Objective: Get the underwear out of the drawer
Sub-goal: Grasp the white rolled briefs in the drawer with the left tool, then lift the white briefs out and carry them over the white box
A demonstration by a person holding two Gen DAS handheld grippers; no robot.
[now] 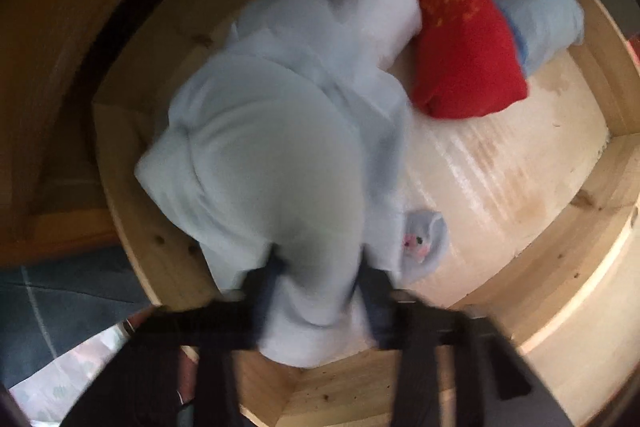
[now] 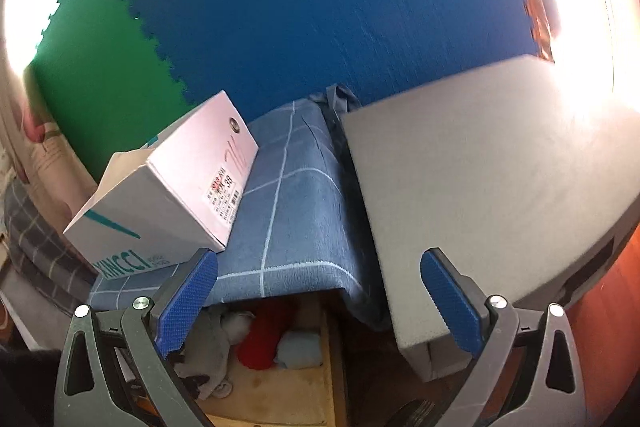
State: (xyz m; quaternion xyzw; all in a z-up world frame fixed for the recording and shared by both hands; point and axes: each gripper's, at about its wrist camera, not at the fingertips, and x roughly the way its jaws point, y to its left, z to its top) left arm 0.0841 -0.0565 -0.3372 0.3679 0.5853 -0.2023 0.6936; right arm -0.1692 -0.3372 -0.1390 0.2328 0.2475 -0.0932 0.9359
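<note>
The left gripper (image 1: 320,267) points down into the open wooden drawer (image 1: 560,267), and its jaws are clamped on a fold of the pale blue underwear (image 1: 272,147). The garment is bunched up and lies against the drawer's left side, with a small pink patch showing on a flap near the jaws. Further back in the drawer, a red bundle (image 1: 464,47) rests against the pale blue cloth, and a light blue roll (image 1: 540,19) lies just behind the red one. The drawer floor to the right of the underwear is bare wood.

The right gripper (image 2: 320,303) is outside the drawer, above its front, with jaws wide apart and nothing between them. Past it, a blue checked cloth (image 2: 288,211) covers the top above the drawer, and a white shoebox (image 2: 168,187) sits tilted on that cloth. A grey slab (image 2: 480,187) lies just right of the cloth. Behind stand blue and green foam mats (image 2: 320,7).
</note>
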